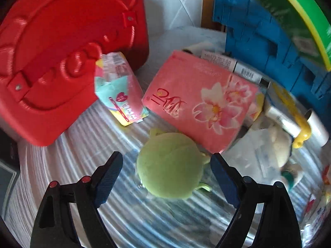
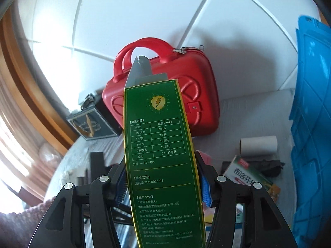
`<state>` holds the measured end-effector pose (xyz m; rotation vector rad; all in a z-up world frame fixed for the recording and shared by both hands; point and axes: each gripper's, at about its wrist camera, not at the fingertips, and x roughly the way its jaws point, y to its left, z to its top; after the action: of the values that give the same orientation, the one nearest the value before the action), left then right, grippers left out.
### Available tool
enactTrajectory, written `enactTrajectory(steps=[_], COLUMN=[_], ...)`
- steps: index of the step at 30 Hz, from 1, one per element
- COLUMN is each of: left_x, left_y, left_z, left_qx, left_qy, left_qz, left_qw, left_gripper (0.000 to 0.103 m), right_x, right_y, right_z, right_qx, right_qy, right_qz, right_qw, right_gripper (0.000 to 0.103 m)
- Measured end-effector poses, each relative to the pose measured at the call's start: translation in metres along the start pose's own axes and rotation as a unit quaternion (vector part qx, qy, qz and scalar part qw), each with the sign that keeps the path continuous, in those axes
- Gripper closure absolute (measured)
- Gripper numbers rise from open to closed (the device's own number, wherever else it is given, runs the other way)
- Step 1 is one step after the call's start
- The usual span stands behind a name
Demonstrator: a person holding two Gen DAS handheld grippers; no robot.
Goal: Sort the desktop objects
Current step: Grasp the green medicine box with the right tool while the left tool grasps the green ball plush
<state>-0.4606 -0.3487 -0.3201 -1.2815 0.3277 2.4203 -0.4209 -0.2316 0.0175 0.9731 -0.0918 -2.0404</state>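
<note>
My left gripper (image 1: 166,159) is open, its blue-padded fingers on either side of a green plush ball (image 1: 169,165) on the striped cloth, not touching it. Beyond lie a pink flowered tissue pack (image 1: 198,101) and a small pastel packet (image 1: 120,88). My right gripper (image 2: 163,184) is shut on a tall green medicine box (image 2: 161,155) with its top flap open, held upright above the table. The same green box shows at the top right of the left wrist view (image 1: 293,20).
A red hard case (image 1: 62,51) stands at the left; it also shows in the right wrist view (image 2: 165,95). A blue crate (image 1: 269,41) stands at the right. Pens, tubes and a white plush (image 1: 277,142) lie beside it. A dark box (image 2: 93,124), a paper roll (image 2: 258,144) and a white-green box (image 2: 248,175) lie on the table.
</note>
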Motion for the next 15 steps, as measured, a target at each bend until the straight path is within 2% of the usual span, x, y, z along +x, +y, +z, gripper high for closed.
enactTrajectory(steps=[2, 3, 6, 9, 11, 15], left_x=[0.013, 0.018, 0.013, -0.015, -0.048, -0.127], left_y=[-0.002, -0.004, -0.009, -0.014, -0.017, -0.038], left_z=[0.004, 0.004, 0.003, -0.004, -0.008, -0.013], left_qx=[0.02, 0.026, 0.022, -0.004, -0.031, -0.047], left_qy=[0.017, 0.024, 0.018, -0.001, -0.021, -0.063], left_qz=[0.006, 0.002, 0.014, 0.047, 0.073, 0.135], left_qw=[0.9996, 0.9994, 0.9995, 0.9989, 0.9966, 0.9877], left_gripper=[0.025, 0.041, 0.043, 0.044, 0.044, 0.044], right_x=[-0.003, -0.002, -0.014, -0.029, -0.043, -0.082], right_y=[0.002, 0.005, 0.018, 0.026, 0.034, 0.054], right_z=[0.002, 0.003, 0.003, 0.002, 0.001, -0.004], right_qx=[-0.006, -0.009, -0.017, -0.025, -0.032, -0.049], right_qy=[-0.002, -0.004, -0.02, -0.043, -0.054, -0.078], right_qz=[-0.005, -0.007, -0.014, -0.022, -0.028, -0.032], right_qw=[1.0, 1.0, 1.0, 0.999, 0.998, 0.995], right_gripper=[0.047, 0.047, 0.047, 0.047, 0.047, 0.048])
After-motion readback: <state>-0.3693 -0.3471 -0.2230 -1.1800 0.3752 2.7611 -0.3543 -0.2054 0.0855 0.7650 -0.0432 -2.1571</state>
